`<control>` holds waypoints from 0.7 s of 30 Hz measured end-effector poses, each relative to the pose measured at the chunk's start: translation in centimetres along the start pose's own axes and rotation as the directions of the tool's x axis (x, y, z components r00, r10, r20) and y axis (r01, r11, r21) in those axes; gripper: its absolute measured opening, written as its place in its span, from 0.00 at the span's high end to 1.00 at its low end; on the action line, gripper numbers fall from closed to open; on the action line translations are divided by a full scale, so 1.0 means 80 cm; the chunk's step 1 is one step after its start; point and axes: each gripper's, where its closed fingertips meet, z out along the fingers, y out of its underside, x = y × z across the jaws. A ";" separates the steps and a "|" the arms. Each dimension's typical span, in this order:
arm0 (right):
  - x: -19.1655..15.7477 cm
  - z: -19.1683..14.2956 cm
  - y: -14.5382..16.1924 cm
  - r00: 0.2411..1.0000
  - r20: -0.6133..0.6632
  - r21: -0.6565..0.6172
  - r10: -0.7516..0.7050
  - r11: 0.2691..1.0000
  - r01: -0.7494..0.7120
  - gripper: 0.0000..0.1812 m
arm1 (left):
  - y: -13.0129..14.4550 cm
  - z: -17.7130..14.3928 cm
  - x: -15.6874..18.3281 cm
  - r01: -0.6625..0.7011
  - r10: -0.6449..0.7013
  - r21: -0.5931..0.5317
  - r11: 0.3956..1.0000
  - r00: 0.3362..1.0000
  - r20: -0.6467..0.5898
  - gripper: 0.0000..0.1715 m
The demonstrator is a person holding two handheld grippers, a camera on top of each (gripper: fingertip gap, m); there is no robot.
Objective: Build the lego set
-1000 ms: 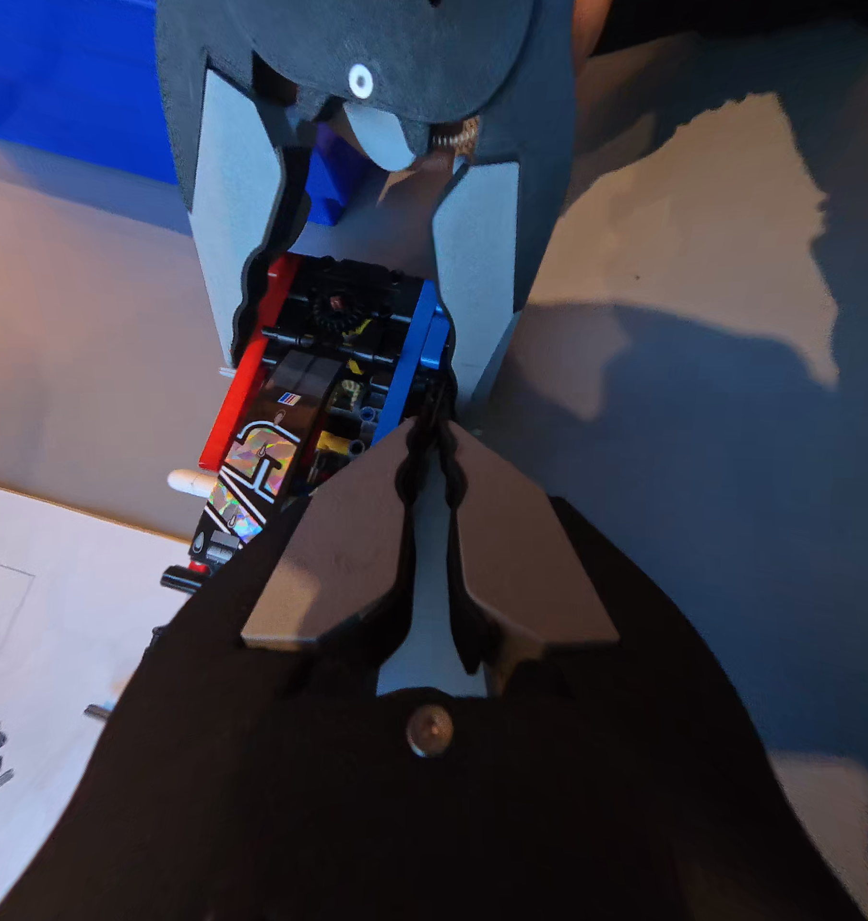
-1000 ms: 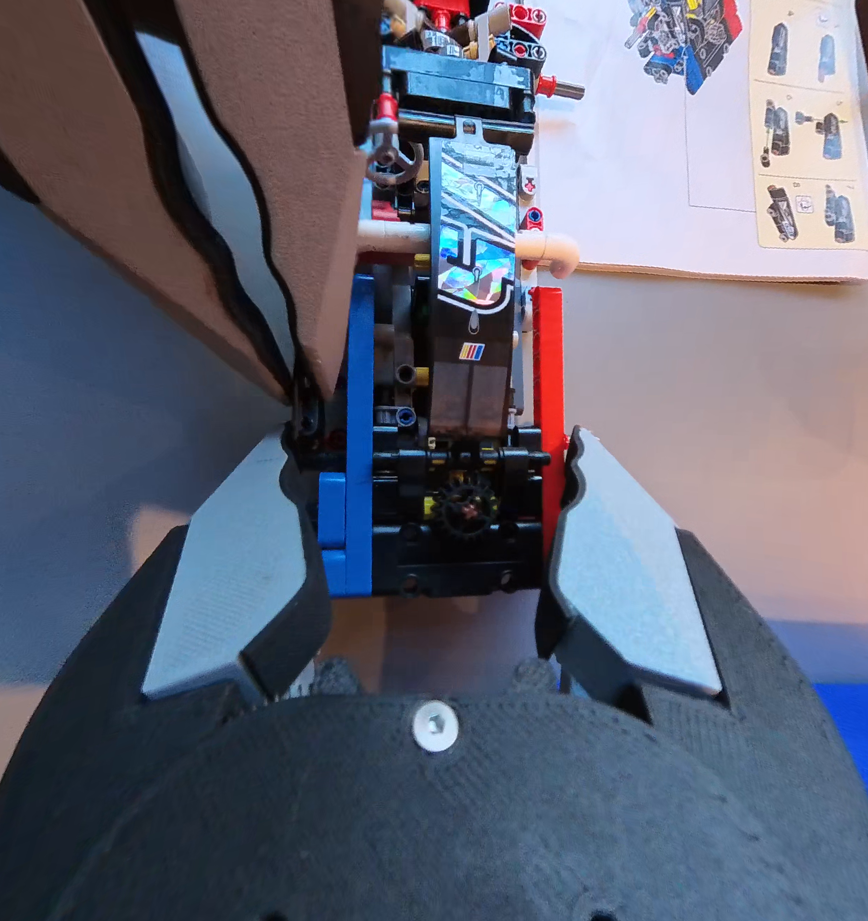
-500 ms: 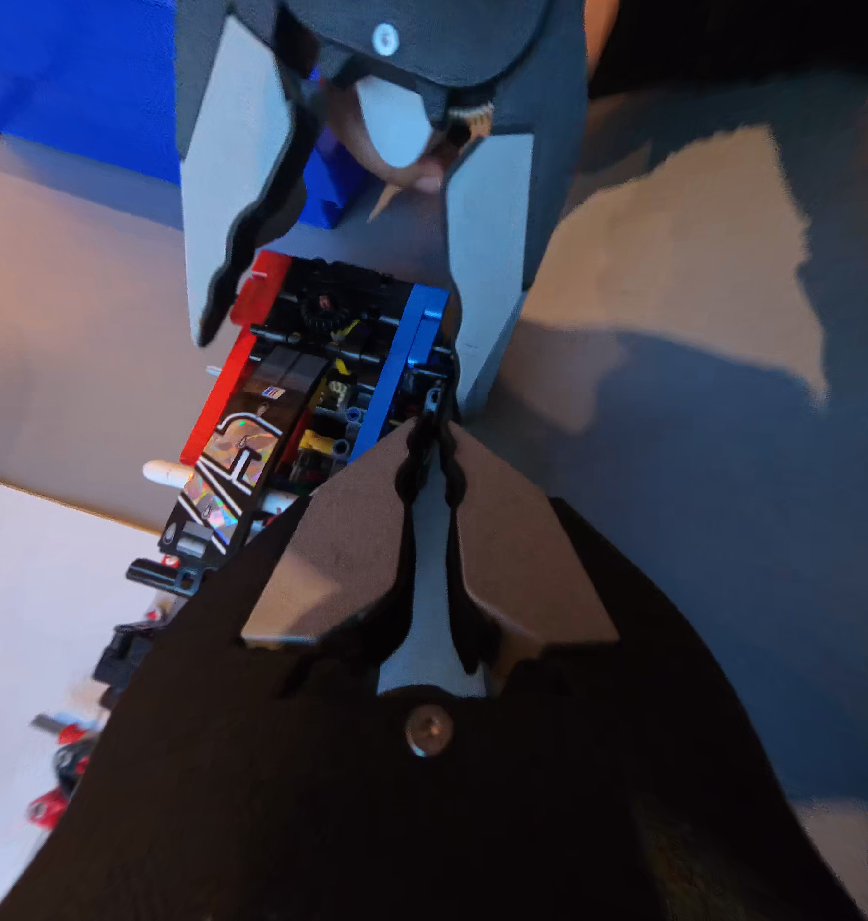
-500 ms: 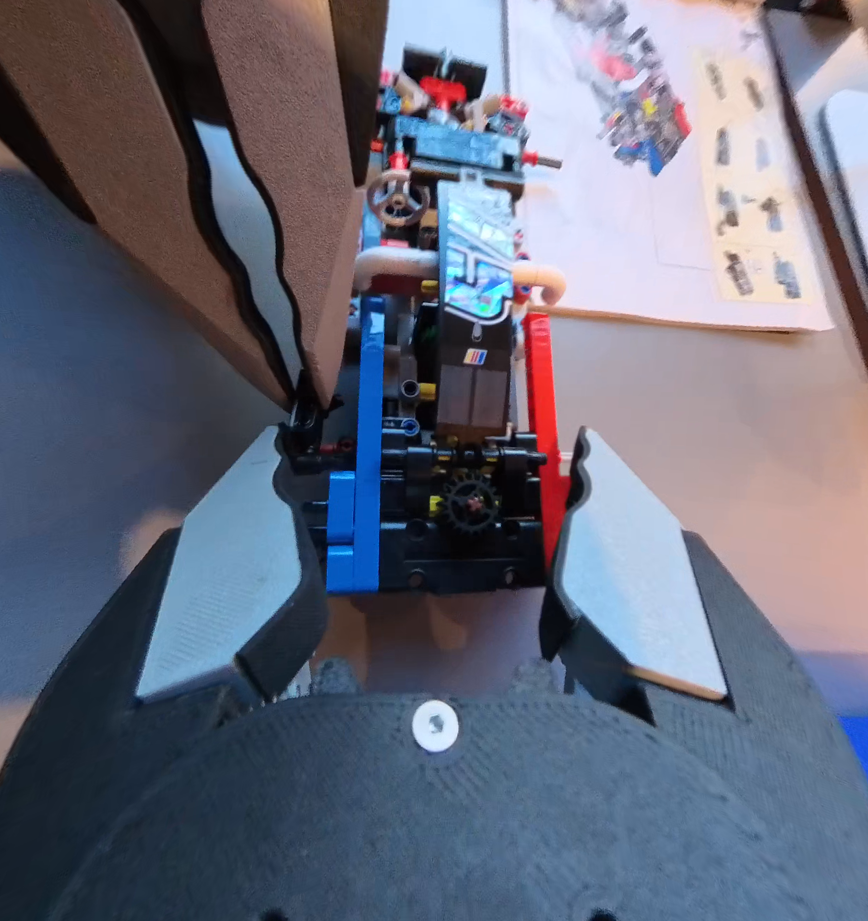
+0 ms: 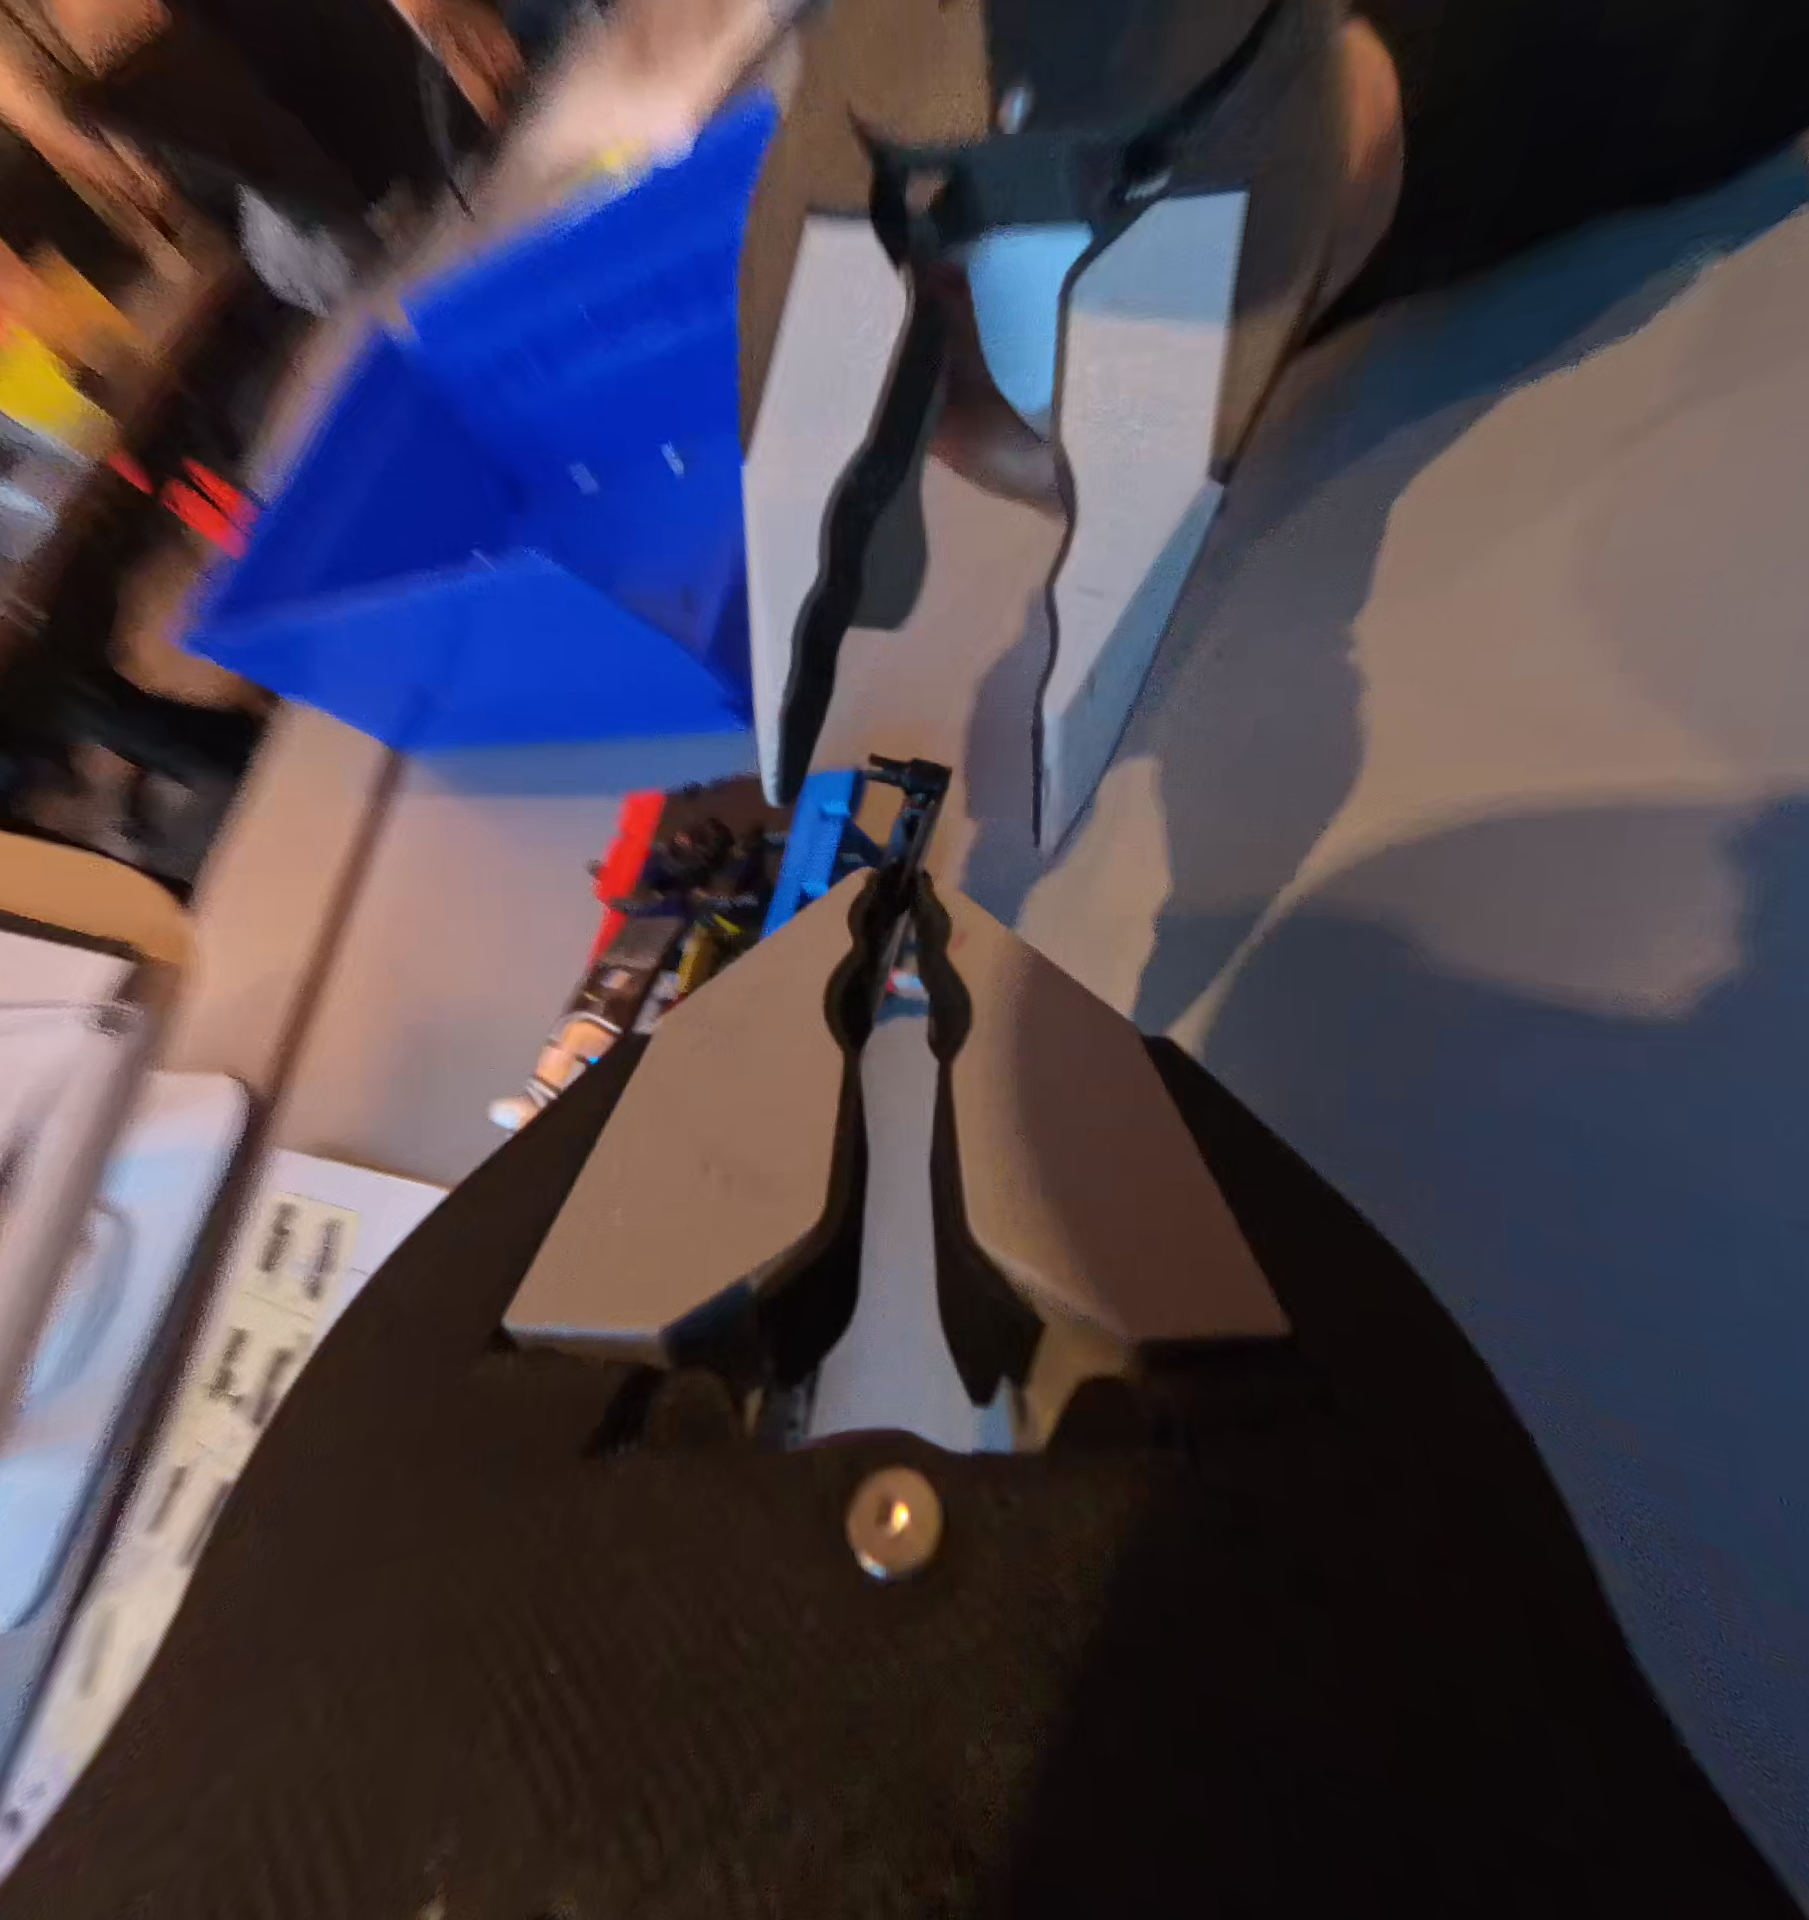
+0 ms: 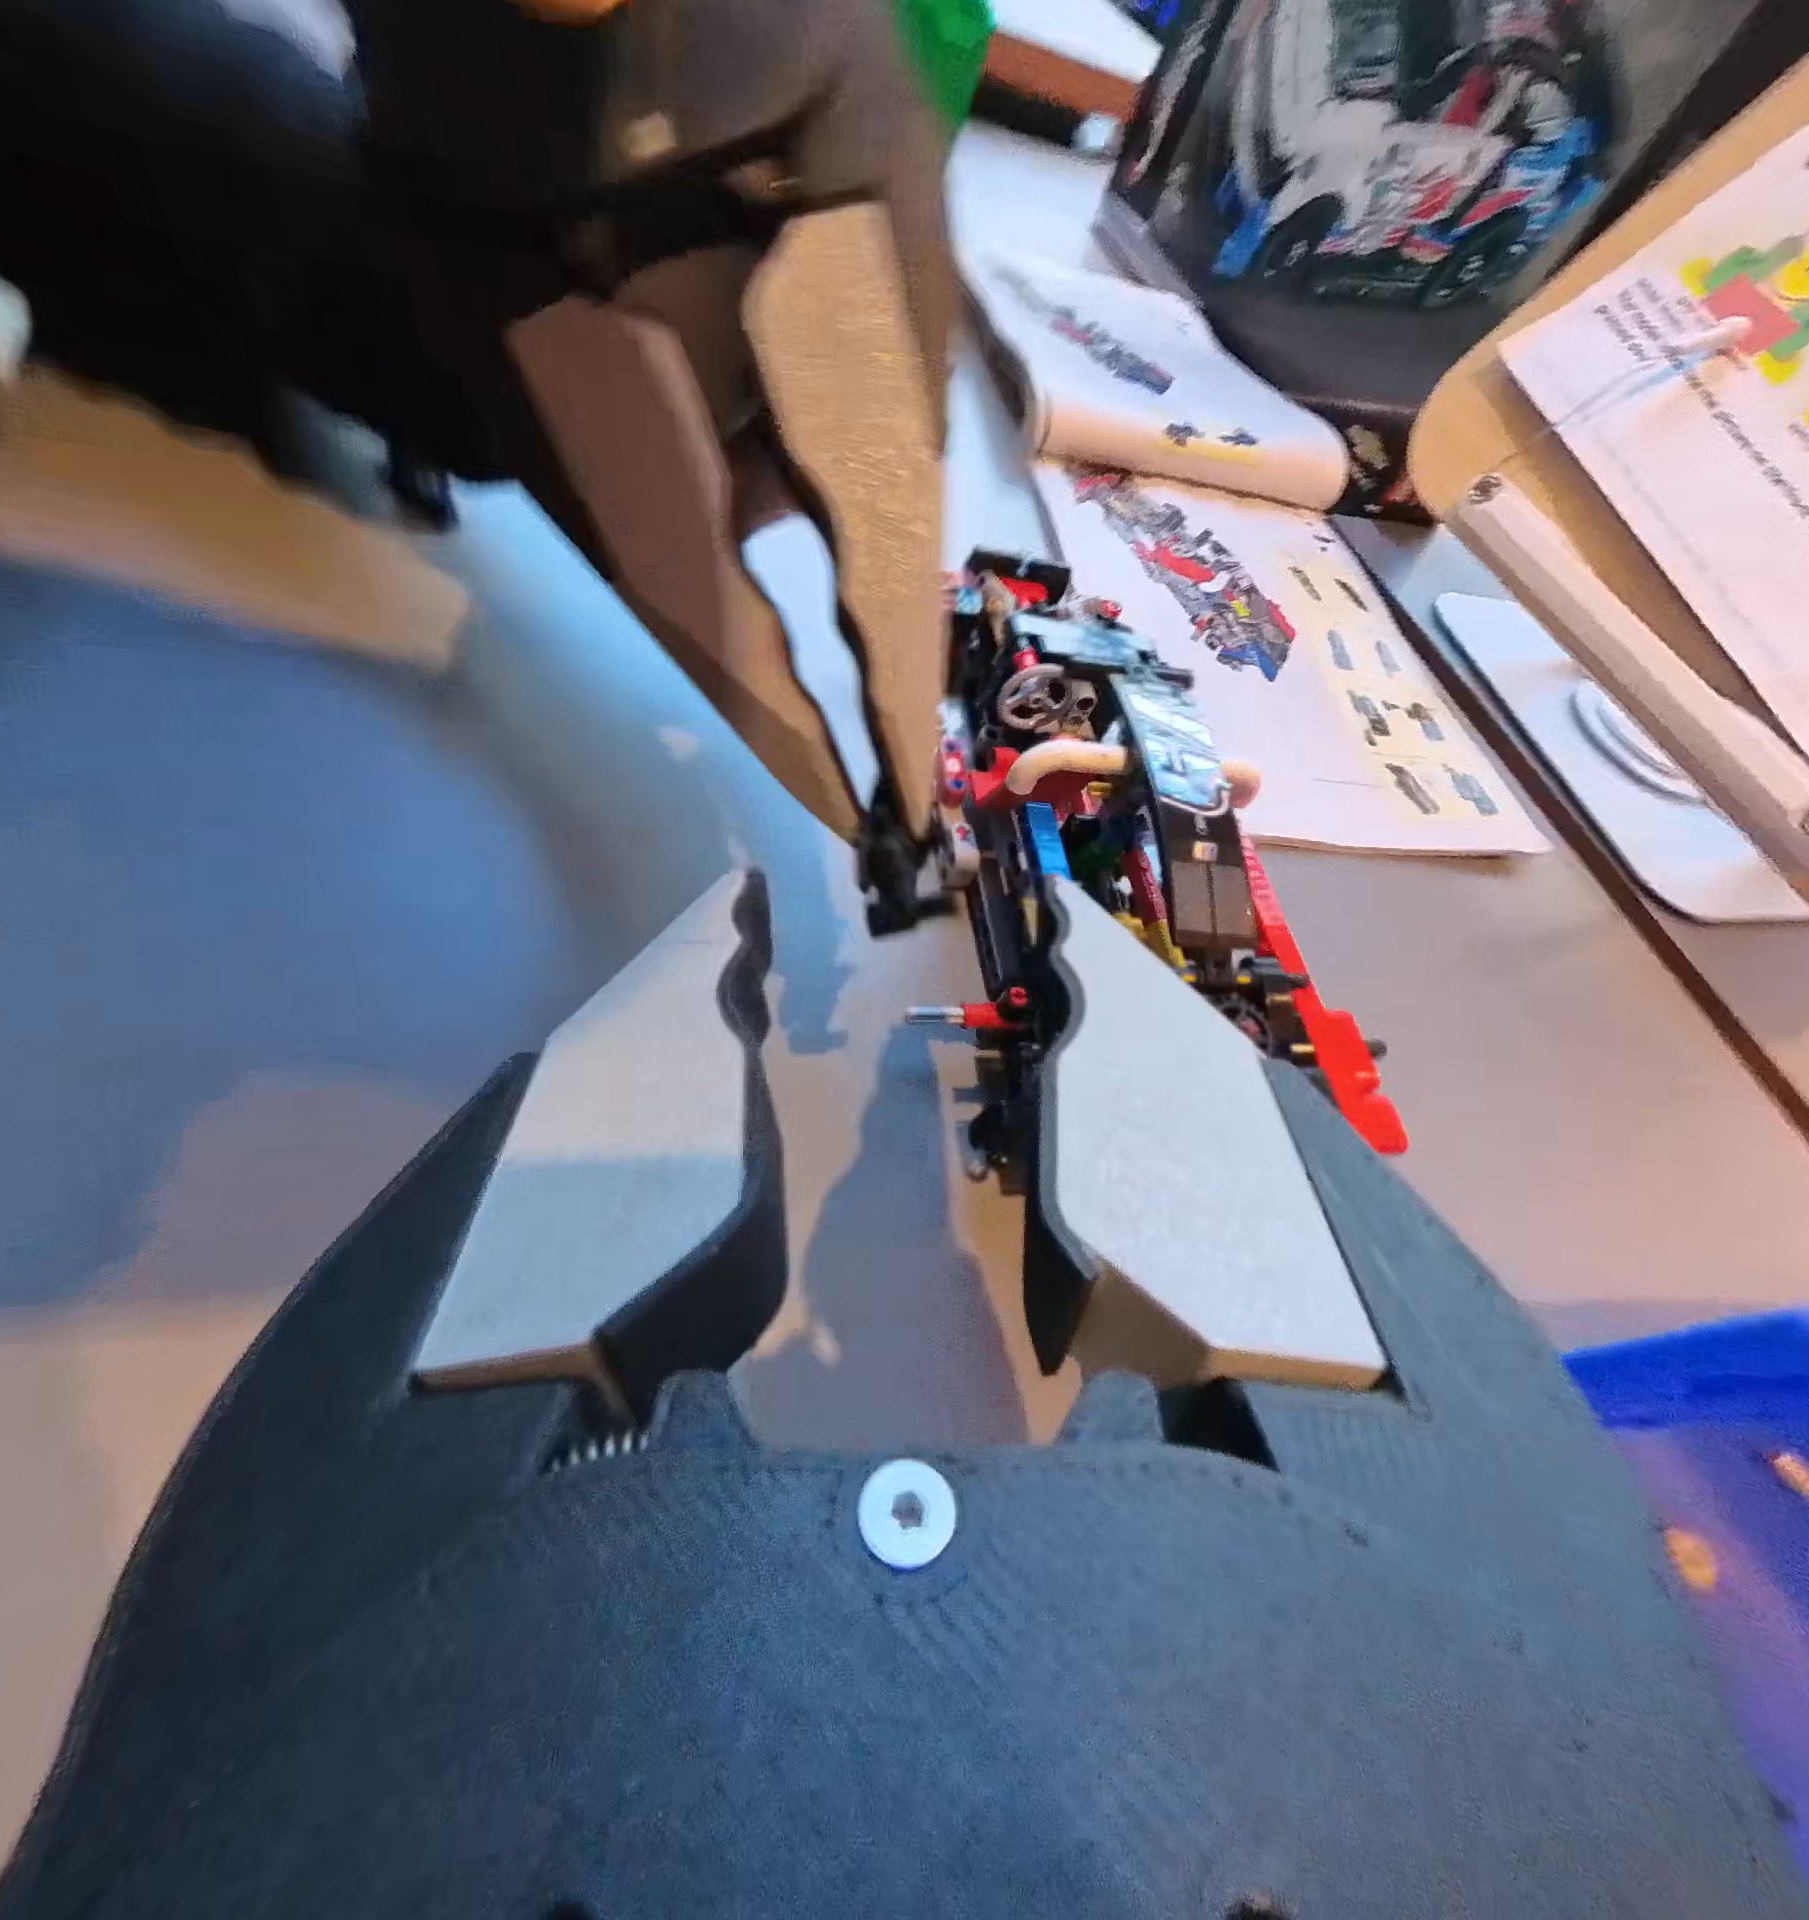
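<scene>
The left tongs (image 5: pixel 895 904) are pinched tight on a small black lego piece (image 5: pixel 905 831), gripping it right at the tips, and that piece juts out just beside the blue beam (image 5: pixel 822 842) along the flank of the lego car chassis (image 6: pixel 1108 821). From the right wrist view the same left tongs (image 6: pixel 884 831) come down steeply from above, tips clamped on the black piece (image 6: pixel 895 878), which sits against the side of the model; whether it is pressed home or only touching, the blur will not say.

The right tongs (image 6: pixel 905 935) stand wide apart, gripping nothing; one finger (image 6: pixel 1139 1091) overlaps the near end of the chassis, the other is out over bare bench (image 6: pixel 256 935). In the left wrist view they hang opposite, released, their grey fingers (image 5: pixel 827 468) well apart above the model's end.

The chassis rests on the bench, its red beam (image 6: pixel 1315 1029) on the far side, a shiny stickered black panel (image 6: pixel 1186 758) on top and a small steering wheel (image 6: pixel 1035 696) behind it. Open instruction booklet (image 6: pixel 1295 665) just beyond, the set's box (image 6: pixel 1399 156) farther back, a blue bin (image 5: pixel 526 499) at the bench edge.
</scene>
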 end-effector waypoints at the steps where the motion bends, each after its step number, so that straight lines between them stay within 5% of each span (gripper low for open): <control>1: -0.003 -0.008 -0.008 0.997 0.006 0.061 0.083 0.995 -0.083 0.72 | -0.005 -0.007 -0.001 -0.016 0.014 0.044 0.999 0.999 0.048 1.00; 4: -0.024 -0.024 -0.025 0.959 0.104 0.225 0.262 0.933 -0.279 0.76 | -0.021 -0.023 0.013 0.012 -0.025 0.138 0.990 0.996 0.088 1.00; 6: -0.036 -0.025 -0.023 0.953 0.109 0.244 0.282 0.922 -0.301 0.77 | -0.010 -0.019 0.026 0.047 -0.051 0.067 0.997 0.997 0.059 0.99; 10: -0.044 -0.015 -0.010 0.987 -0.027 0.173 0.160 0.973 -0.153 0.77 | 0.040 -0.005 0.057 0.201 -0.216 -0.232 0.952 0.976 -0.041 0.99; 13: -0.067 0.003 0.004 0.995 0.000 0.073 0.097 0.993 -0.097 0.81 | 0.029 -0.008 0.084 0.260 -0.311 -0.272 0.927 0.936 -0.167 0.99; 17: -0.082 0.011 0.009 0.998 0.022 0.025 0.060 0.998 -0.060 0.99 | 0.023 -0.016 0.083 0.222 -0.300 -0.317 0.922 0.928 -0.221 0.99; 21: -0.086 0.009 0.009 0.993 0.056 0.025 0.108 0.994 -0.110 0.93 | 0.012 -0.024 0.083 0.142 -0.232 -0.341 0.929 0.943 -0.239 0.99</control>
